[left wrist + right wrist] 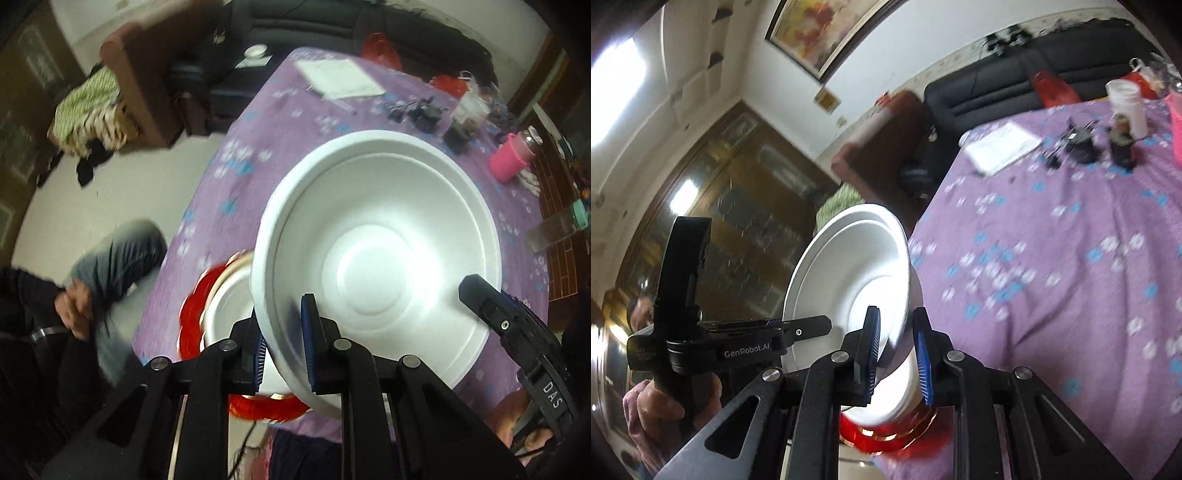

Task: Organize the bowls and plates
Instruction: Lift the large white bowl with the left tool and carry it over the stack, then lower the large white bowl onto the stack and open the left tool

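Midway, roughly: your left gripper (284,343) and right gripper (899,358) both pinch the white foam bowl's (376,251) rim, tilted above the purple table (295,122). Red plate (192,317) and white dish (229,310) below await stacking.

Two close wrist views, shared bowl (376,251)

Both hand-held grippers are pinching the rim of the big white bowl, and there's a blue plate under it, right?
Not quite. The plate underneath is red, not blue; the left wrist view shows it. Both hand-held grippers, left and right, do pinch the white bowl's rim.
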Demonstrator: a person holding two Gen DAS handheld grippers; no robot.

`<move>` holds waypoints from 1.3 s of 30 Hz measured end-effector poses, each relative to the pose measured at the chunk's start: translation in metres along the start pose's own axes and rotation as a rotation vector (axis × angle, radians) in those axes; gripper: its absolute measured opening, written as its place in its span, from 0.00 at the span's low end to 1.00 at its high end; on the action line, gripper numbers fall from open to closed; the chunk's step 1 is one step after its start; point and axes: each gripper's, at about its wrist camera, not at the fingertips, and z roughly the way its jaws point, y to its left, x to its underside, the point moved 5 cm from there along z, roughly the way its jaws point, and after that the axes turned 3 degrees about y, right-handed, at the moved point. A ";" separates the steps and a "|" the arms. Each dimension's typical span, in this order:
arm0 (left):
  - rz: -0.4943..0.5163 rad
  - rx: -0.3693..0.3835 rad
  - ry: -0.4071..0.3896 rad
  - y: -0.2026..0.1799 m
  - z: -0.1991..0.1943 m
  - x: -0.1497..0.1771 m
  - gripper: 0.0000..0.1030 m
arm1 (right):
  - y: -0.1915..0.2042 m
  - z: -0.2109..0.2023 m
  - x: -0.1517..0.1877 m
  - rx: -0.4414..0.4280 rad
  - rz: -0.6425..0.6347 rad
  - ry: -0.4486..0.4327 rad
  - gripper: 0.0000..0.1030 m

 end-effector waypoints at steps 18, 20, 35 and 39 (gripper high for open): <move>-0.076 0.098 0.046 0.047 0.063 0.050 0.14 | 0.018 0.082 0.070 0.121 -0.076 0.125 0.19; -0.074 0.103 0.041 0.049 0.062 0.051 0.14 | 0.015 0.085 0.071 0.121 -0.068 0.135 0.19; 0.032 -0.128 -0.178 0.050 0.032 0.056 0.53 | 0.008 0.094 0.071 0.100 -0.055 0.138 0.37; 0.029 -0.214 -0.283 0.055 0.013 0.060 0.53 | 0.011 0.081 0.065 0.088 -0.088 0.081 0.39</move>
